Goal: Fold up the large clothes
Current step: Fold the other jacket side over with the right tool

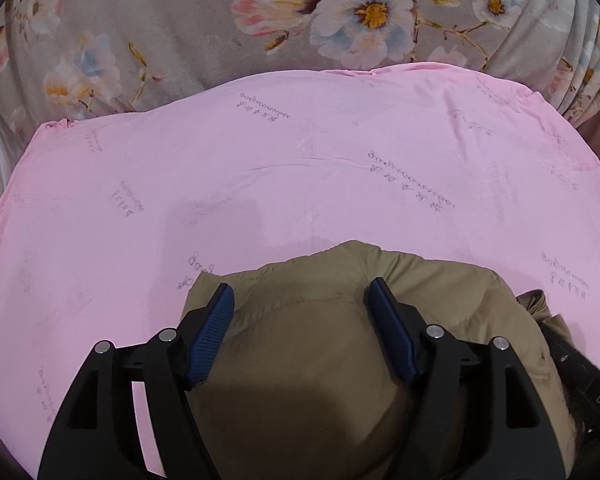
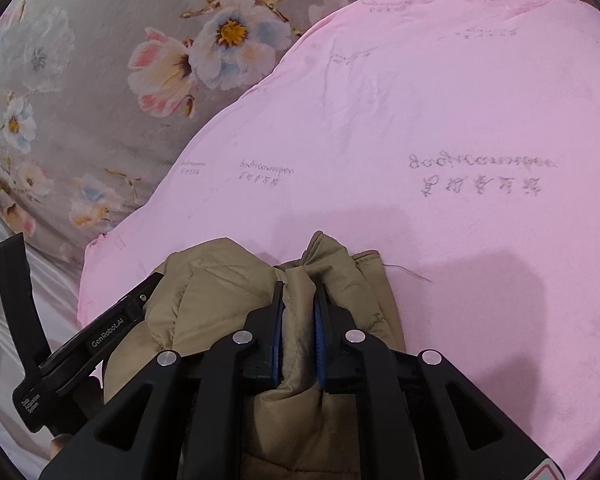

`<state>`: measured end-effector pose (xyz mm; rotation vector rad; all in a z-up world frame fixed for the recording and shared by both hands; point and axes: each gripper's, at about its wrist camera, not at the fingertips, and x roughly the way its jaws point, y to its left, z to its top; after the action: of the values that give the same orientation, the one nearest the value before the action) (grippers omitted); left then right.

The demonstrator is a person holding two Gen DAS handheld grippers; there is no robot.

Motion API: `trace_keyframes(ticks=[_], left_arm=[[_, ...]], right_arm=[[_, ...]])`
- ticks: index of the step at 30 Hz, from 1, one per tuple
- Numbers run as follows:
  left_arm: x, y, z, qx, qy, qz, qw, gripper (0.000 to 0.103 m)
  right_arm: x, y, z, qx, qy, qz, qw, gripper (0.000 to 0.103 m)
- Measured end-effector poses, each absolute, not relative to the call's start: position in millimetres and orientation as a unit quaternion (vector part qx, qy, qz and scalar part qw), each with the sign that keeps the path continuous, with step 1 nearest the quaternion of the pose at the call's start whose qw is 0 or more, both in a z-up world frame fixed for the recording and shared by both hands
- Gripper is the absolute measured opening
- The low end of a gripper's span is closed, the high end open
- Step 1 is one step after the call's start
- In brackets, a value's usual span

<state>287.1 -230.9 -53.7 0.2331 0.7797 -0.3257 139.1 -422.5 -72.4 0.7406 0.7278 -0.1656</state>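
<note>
khaki jacket [image 2: 220, 280] folded, long axis across pink sheet [image 2: 460, 120]

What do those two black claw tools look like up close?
Each is a two-fingered gripper of angular black plastic with triangular cut-outs and silver round pivot pins. The left gripper and right gripper have ribbed blue rubber pads inside the fingers. White "GenRobot.AI" lettering marks the left one's side.

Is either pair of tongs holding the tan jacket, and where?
The right tongs pinch a raised fold of the tan jacket. The left tongs stand open over it, holding nothing.
</note>
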Motion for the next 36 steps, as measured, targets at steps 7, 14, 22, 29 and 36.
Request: trace_keyframes(ticks=[7, 14, 22, 29, 36], left_arm=[[198, -183, -15, 0.092, 0.388, -0.236, 0.886, 0.07], [127, -148, -44, 0.076, 0.421, -0.24, 0.872, 0.07], [118, -117, -49, 0.087, 0.433, -0.203, 0.874, 0.067], [107, -117, -65, 0.101, 0.42, -0.194, 0.881, 0.067], [104, -121, -76, 0.101, 0.403, -0.187, 0.89, 0.069]], right_arm=[[46, -413, -33, 0.329, 0.376, -0.027, 0.866, 0.043], [-4, -356, -62, 0.294, 0.428, 0.007, 0.855, 0.04], [-41, -318, -28, 0.254, 0.387, 0.018, 0.886, 0.004], [-38, -323, -70, 0.282, 0.413, -0.021, 0.866, 0.003], [-34, -324, -82, 0.299, 0.403, -0.017, 0.865, 0.001]])
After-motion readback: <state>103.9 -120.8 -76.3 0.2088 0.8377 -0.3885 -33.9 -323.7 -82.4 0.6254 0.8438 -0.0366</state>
